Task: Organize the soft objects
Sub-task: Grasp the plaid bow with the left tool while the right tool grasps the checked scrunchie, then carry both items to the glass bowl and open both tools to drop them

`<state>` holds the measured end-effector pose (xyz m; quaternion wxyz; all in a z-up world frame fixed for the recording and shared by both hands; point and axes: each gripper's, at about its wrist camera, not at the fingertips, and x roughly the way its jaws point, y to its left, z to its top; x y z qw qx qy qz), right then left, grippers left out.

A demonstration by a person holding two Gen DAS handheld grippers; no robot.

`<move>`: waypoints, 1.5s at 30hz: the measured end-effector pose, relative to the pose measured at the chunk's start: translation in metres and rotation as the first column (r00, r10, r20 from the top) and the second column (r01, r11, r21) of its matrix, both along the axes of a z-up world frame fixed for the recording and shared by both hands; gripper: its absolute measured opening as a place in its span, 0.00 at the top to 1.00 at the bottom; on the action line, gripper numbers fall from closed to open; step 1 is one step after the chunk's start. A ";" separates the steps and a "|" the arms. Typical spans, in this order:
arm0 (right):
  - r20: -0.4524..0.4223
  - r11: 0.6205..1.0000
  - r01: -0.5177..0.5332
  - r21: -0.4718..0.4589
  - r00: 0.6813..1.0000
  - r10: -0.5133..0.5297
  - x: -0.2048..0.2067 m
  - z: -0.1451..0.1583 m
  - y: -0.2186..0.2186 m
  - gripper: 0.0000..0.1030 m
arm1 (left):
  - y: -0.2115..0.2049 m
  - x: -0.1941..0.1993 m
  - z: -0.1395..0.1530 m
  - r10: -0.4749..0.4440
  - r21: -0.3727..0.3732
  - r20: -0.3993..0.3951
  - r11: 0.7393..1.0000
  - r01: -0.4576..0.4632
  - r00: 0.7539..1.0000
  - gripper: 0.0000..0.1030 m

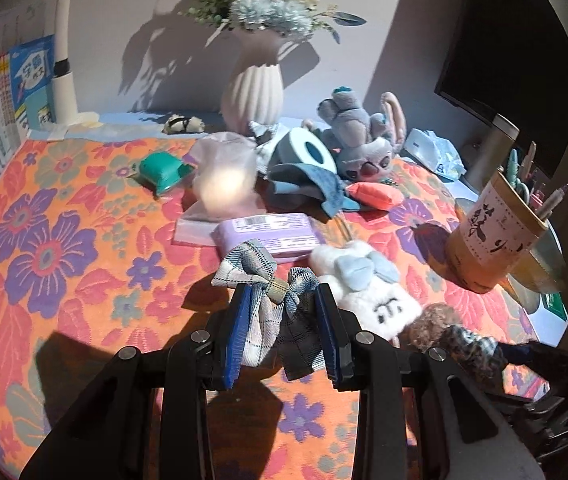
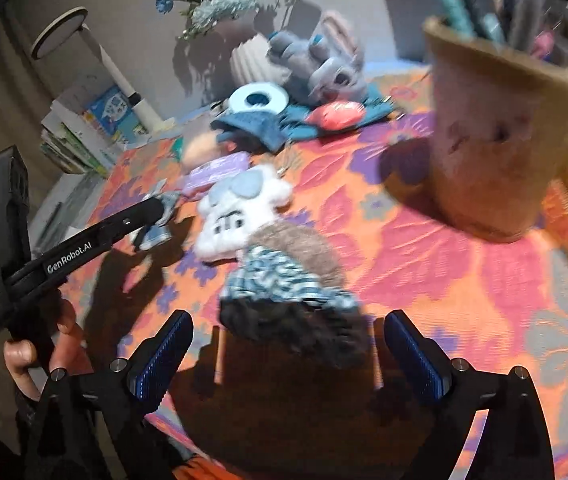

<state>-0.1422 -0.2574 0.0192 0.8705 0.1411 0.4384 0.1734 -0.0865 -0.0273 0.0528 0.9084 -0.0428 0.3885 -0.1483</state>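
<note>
My left gripper [image 1: 281, 300] is shut on a plaid fabric bow [image 1: 271, 300], its tails pinched between the blue pads. Next to it lies a white plush with a blue bow [image 1: 364, 288]. My right gripper [image 2: 288, 340] is open and empty, its fingers either side of a brown furry toy with a plaid scarf [image 2: 284, 280], which also shows in the left wrist view [image 1: 456, 340]. The left gripper [image 2: 155, 210] with the plaid bow [image 2: 159, 224] shows at the left of the right wrist view. A grey plush [image 1: 360, 136], a pink pouch [image 1: 374, 196] and blue cloth [image 1: 308, 184] lie behind.
A flowered cloth [image 1: 63, 260] covers the table. A pen holder [image 1: 492, 236] stands at the right, a white vase [image 1: 251, 96] at the back, a purple pack [image 1: 267, 236] and a clear bag [image 1: 219, 184] in the middle, a green pouch [image 1: 159, 168] to the left.
</note>
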 end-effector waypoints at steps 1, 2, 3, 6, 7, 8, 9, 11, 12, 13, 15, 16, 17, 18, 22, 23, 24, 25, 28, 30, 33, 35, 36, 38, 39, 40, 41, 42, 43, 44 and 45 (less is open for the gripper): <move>-0.006 1.000 0.004 0.015 1.000 -0.004 0.002 -0.002 0.001 0.07 | -0.003 -0.001 0.001 -0.006 0.002 0.003 1.000 0.006 1.000 0.72; -0.013 0.999 0.023 0.030 1.000 -0.023 0.007 -0.007 0.002 0.07 | -0.005 -0.002 0.003 -0.012 0.003 0.007 1.000 0.012 1.000 0.72; -0.012 0.998 0.050 0.037 0.999 -0.049 0.011 -0.010 0.002 0.09 | -0.007 -0.003 0.004 -0.015 0.004 0.009 1.000 0.015 1.000 0.72; 0.018 0.996 0.084 0.023 0.996 -0.084 0.013 -0.006 0.005 0.56 | -0.015 -0.004 0.006 -0.030 0.013 0.011 0.999 0.029 1.000 0.72; 0.017 0.996 0.084 -0.011 0.996 -0.083 0.015 -0.006 0.008 0.62 | -0.019 -0.004 0.007 -0.038 0.015 0.011 0.999 0.038 0.999 0.72; 0.020 0.996 0.087 -0.036 0.996 -0.086 0.014 -0.007 0.009 0.63 | -0.022 -0.005 0.008 -0.046 0.017 0.013 0.999 0.046 0.999 0.72; 0.035 0.995 0.089 -0.048 0.996 -0.088 0.012 -0.006 0.009 0.65 | -0.026 -0.007 0.010 -0.057 0.021 0.018 0.998 0.056 0.998 0.72; 0.074 0.991 0.106 -0.079 0.992 -0.100 0.002 -0.001 0.007 0.67 | -0.034 -0.012 0.015 -0.081 0.025 0.030 0.996 0.080 0.996 0.72; 0.099 0.989 0.119 -0.091 0.989 -0.110 -0.003 0.005 0.004 0.67 | -0.040 -0.015 0.018 -0.097 0.026 0.038 0.995 0.096 0.995 0.72; 0.128 0.986 0.135 -0.098 0.984 -0.122 -0.009 0.013 0.000 0.67 | -0.047 -0.020 0.023 -0.117 0.027 0.050 0.993 0.116 0.992 0.72; 0.191 0.978 0.178 -0.109 0.969 -0.156 -0.023 0.034 -0.013 0.67 | -0.060 -0.028 0.033 -0.154 0.022 0.077 0.988 0.153 0.985 0.72; 0.209 0.974 0.196 -0.113 0.963 -0.170 -0.027 0.040 -0.018 0.67 | -0.068 -0.032 0.038 -0.172 0.018 0.091 0.985 0.171 0.981 0.72; 0.236 0.966 0.230 -0.117 0.951 -0.198 -0.033 0.050 -0.028 0.67 | -0.077 -0.036 0.044 -0.188 0.011 0.104 0.982 0.188 0.977 0.72; 0.252 0.960 0.254 -0.115 0.943 -0.219 -0.038 0.056 -0.035 0.67 | -0.085 -0.039 0.049 -0.202 -0.001 0.112 0.979 0.203 0.973 0.72; 0.304 0.928 0.361 -0.089 0.897 -0.320 -0.057 0.081 -0.077 0.67 | -0.125 -0.057 0.067 -0.309 -0.060 0.152 0.945 0.320 0.939 0.72; 0.315 0.917 0.390 -0.084 0.883 -0.347 -0.062 0.086 -0.089 0.67 | -0.134 -0.060 0.070 -0.329 -0.067 0.160 0.937 0.343 0.931 0.72; 0.326 0.904 0.421 -0.079 0.867 -0.376 -0.067 0.091 -0.102 0.67 | -0.143 -0.063 0.073 -0.350 -0.075 0.167 0.928 0.366 0.922 0.72; 0.335 0.892 0.446 -0.074 0.854 -0.399 -0.073 0.094 -0.114 0.67 | -0.154 -0.066 0.076 -0.374 -0.086 0.173 0.916 0.392 0.911 0.72; 0.351 0.851 0.523 -0.050 0.807 -0.475 -0.085 0.101 -0.149 0.67 | -0.190 -0.072 0.085 -0.435 -0.105 0.189 0.882 0.459 0.880 0.72; 0.349 0.819 0.574 -0.032 0.774 -0.528 -0.087 0.102 -0.175 0.67 | -0.213 -0.075 0.089 -0.472 -0.109 0.193 0.861 0.497 0.860 0.72; 0.329 0.775 0.632 -0.003 0.732 -0.596 -0.086 0.103 -0.211 0.67 | -0.252 -0.075 0.095 -0.517 -0.098 0.196 0.835 0.541 0.833 0.72; 0.314 0.752 0.659 0.012 0.711 -0.629 -0.084 0.102 -0.232 0.67 | -0.275 -0.074 0.096 -0.535 -0.090 0.190 0.825 0.558 0.823 0.72; 0.300 0.744 0.668 0.021 0.706 -0.642 -0.079 0.101 -0.243 0.67 | -0.285 -0.071 0.096 -0.540 -0.088 0.186 0.823 0.562 0.821 0.72; 0.272 0.736 0.677 0.036 0.702 -0.659 -0.071 0.100 -0.259 0.67 | -0.305 -0.062 0.097 -0.545 -0.081 0.176 0.822 0.564 0.820 0.72; 0.257 0.734 0.678 0.042 0.702 -0.664 -0.069 0.098 -0.267 0.67 | -0.313 -0.057 0.096 -0.546 -0.079 0.173 0.822 0.565 0.819 0.72; 0.238 0.732 0.680 0.052 0.703 -0.670 -0.064 0.096 -0.274 0.67 | -0.319 -0.052 0.095 -0.547 -0.073 0.167 0.823 0.564 0.820 0.72; 0.221 0.732 0.678 0.065 0.705 -0.674 -0.058 0.094 -0.282 0.67 | -0.325 -0.048 0.094 -0.547 -0.069 0.161 0.824 0.562 0.821 0.72; 0.206 0.733 0.676 0.076 0.709 -0.675 -0.052 0.092 -0.288 0.66 | -0.330 -0.044 0.092 -0.547 -0.065 0.157 0.825 0.562 0.822 0.72; 0.200 0.733 0.676 0.079 0.710 -0.676 -0.049 0.090 -0.290 0.67 | -0.334 -0.042 0.091 -0.548 -0.062 0.153 0.825 0.562 0.822 0.72; 0.192 0.731 0.678 0.080 0.709 -0.679 -0.043 0.088 -0.293 0.66 | -0.339 -0.040 0.090 -0.549 -0.059 0.147 0.826 0.561 0.823 0.72; 0.187 0.730 0.679 0.078 0.709 -0.680 -0.039 0.087 -0.295 0.66 | -0.343 -0.037 0.088 -0.549 -0.054 0.144 0.826 0.561 0.823 0.72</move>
